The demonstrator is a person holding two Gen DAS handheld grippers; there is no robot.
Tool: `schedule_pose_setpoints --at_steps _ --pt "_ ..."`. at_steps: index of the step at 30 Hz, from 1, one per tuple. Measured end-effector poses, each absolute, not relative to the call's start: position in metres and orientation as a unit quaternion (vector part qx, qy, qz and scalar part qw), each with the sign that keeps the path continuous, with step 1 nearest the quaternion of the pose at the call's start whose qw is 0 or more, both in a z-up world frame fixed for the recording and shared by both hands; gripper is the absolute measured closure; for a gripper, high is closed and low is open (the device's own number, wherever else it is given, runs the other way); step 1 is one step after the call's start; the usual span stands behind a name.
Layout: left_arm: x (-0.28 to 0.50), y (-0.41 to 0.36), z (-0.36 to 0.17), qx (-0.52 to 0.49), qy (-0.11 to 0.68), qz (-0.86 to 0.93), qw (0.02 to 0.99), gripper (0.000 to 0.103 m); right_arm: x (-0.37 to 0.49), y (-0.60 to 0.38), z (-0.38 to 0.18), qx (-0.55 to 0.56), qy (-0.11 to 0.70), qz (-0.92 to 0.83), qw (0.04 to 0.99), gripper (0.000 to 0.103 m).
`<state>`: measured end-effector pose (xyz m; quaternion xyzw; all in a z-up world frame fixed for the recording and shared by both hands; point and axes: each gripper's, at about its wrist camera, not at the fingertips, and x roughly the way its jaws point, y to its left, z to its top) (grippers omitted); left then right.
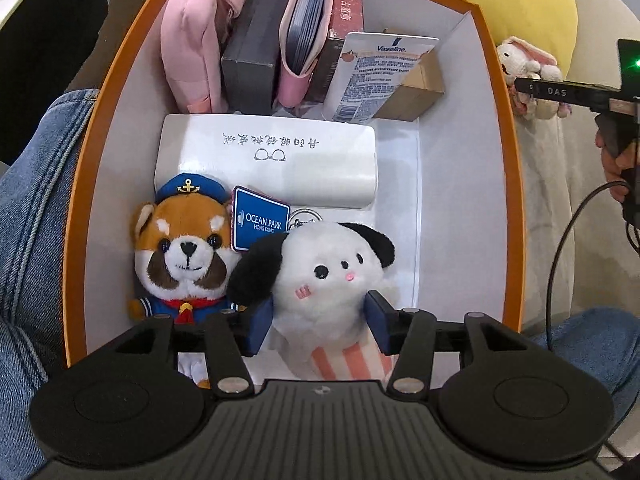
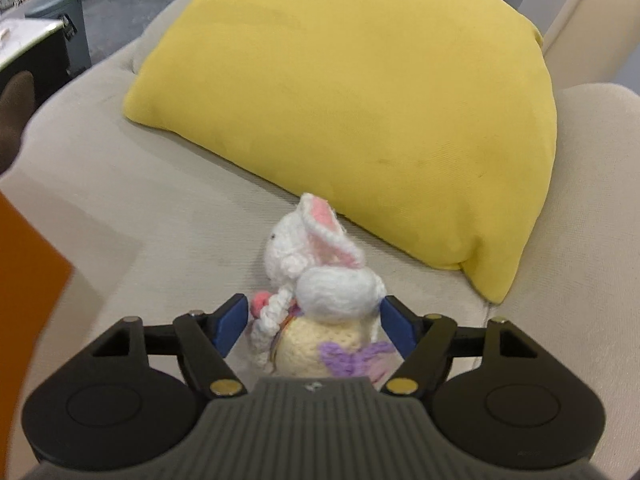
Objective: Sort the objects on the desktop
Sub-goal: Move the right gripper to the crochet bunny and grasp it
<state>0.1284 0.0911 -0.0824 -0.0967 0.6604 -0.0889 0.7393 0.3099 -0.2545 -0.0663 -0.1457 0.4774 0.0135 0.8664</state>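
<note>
Two grippers are at work over a beige sofa (image 2: 120,200), where a big yellow cushion (image 2: 360,100) fills the upper half of the right wrist view. An orange-walled box (image 1: 504,128) with a white lining takes up most of the left wrist view, its rim close beside denim-clad legs (image 1: 32,200) at the left edge. Open floor remains only along the box's right side; the left and rear are packed.

At centre lies a white glasses case (image 1: 272,160) printed with Chinese characters and a spectacles sketch. Behind it stand a pink pouch (image 1: 192,40), a grey box (image 1: 252,56), a pink card holder (image 1: 308,28) and a tube reading "Vaseline" (image 1: 372,76).

Lower left sits a red panda plush (image 1: 184,256) in a sailor cap, its blue tag (image 1: 260,218) reading "OCEAN PARK HONG KONG". Beside it, touching, is a white dog plush (image 1: 332,280) with black ears, lying between the blue pads of the left gripper (image 1: 320,320), whose fingers stand spread and barely graze the fur.

Low in the right wrist view, the right gripper (image 2: 312,328) straddles a crocheted white rabbit (image 2: 320,280) on the sofa, fingers apart, not clamping it.
</note>
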Motion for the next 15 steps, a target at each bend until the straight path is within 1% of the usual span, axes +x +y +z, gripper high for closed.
schedule_pose_setpoints --at_steps 5,7,9,12,15 --pt "0.122 0.093 -0.077 -0.090 0.657 -0.096 0.743 0.045 0.314 -0.266 -0.071 -0.146 0.484 0.006 0.863 0.039" --pt "0.120 0.094 -0.072 -0.089 0.653 -0.100 0.746 0.045 0.315 -0.273 -0.067 -0.127 0.493 0.004 0.861 0.046" --pt "0.116 0.095 -0.066 -0.084 0.648 -0.105 0.750 0.045 0.311 -0.283 -0.057 -0.087 0.506 0.009 0.858 0.049" --pt "0.114 0.094 -0.058 -0.071 0.639 -0.106 0.758 0.045 0.299 -0.296 -0.046 -0.025 0.543 0.026 0.839 0.050" --pt "0.113 0.085 -0.051 -0.053 0.633 -0.105 0.765 0.045 0.279 -0.303 -0.039 0.006 0.569 0.040 0.822 0.050"
